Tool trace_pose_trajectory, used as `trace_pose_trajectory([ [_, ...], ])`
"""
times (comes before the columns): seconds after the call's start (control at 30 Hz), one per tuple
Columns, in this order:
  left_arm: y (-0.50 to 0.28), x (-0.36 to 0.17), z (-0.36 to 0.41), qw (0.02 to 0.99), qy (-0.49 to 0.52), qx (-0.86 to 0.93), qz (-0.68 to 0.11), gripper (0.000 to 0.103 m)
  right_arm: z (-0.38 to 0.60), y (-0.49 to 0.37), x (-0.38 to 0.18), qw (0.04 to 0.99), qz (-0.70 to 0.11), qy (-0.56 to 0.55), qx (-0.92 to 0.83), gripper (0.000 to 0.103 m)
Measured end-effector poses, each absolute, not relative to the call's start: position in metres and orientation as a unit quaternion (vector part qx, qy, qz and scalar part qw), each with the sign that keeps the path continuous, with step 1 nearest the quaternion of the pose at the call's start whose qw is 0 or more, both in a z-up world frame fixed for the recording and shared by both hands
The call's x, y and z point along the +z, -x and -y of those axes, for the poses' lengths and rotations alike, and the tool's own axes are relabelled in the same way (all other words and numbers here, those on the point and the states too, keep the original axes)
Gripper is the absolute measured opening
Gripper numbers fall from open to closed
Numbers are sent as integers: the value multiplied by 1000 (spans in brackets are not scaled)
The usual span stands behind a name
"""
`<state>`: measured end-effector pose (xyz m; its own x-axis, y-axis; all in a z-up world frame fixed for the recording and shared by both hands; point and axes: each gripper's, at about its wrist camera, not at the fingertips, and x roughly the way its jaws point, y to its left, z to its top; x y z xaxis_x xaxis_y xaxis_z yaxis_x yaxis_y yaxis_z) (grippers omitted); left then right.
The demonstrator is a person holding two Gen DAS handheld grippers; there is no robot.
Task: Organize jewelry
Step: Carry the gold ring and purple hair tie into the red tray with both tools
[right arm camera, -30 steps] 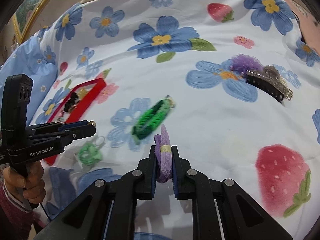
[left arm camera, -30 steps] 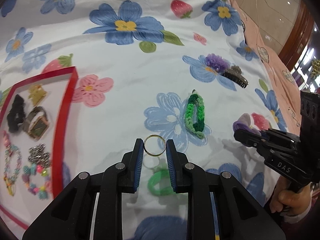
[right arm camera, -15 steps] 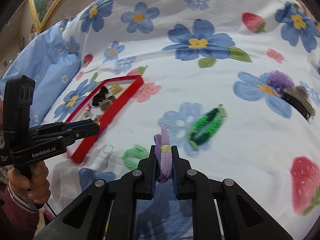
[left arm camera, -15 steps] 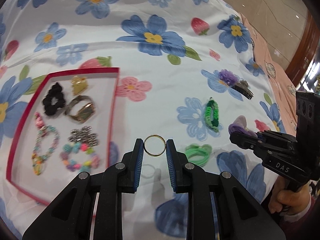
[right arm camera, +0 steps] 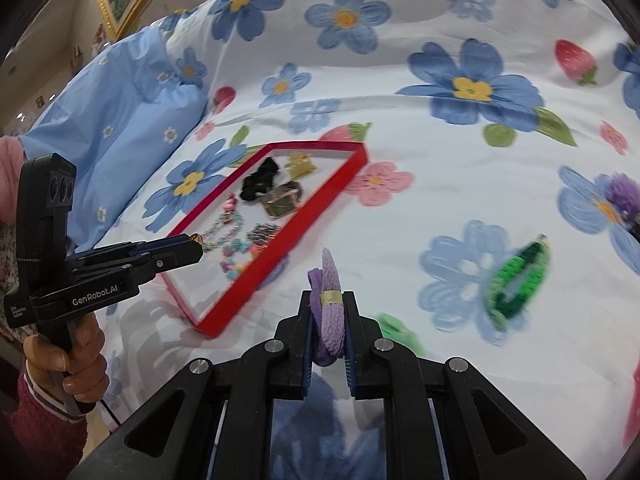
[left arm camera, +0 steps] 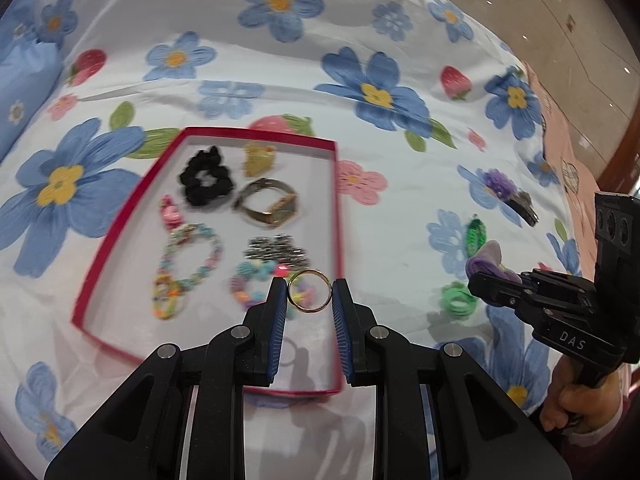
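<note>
My left gripper (left arm camera: 310, 294) is shut on a thin gold ring (left arm camera: 310, 275) and holds it above the near right part of the red-rimmed tray (left arm camera: 338, 216). The tray holds a black scrunchie (left arm camera: 206, 176), a watch (left arm camera: 268, 204), beaded bracelets (left arm camera: 188, 268) and a silver chain (left arm camera: 278, 250). My right gripper (right arm camera: 329, 308) is shut on a purple hair tie (right arm camera: 330, 320), to the right of the tray (right arm camera: 256, 280), above the bedsheet. The left gripper also shows in the right wrist view (right arm camera: 192, 250).
On the floral bedsheet right of the tray lie a light green hair tie (left arm camera: 458, 300), a dark green braided bracelet (right arm camera: 516, 278), and a purple scrunchie (left arm camera: 500, 182) beside a dark hair clip (left arm camera: 524, 204). A blue pillow (right arm camera: 120, 120) lies at the far left.
Both grippers have moved left toward the tray with their loads. The left gripper and ring now hang over the tray's near right part.
</note>
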<state>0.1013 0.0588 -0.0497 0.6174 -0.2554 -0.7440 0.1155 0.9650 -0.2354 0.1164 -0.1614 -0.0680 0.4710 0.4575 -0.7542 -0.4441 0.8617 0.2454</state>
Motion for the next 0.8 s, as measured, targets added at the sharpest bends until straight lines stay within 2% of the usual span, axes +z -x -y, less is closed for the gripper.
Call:
trace_pose_trajectory([
  [0.8,-96,-76,-152,891,112,-9,-441,21,58,-137,-78,823,-453,36,342,12],
])
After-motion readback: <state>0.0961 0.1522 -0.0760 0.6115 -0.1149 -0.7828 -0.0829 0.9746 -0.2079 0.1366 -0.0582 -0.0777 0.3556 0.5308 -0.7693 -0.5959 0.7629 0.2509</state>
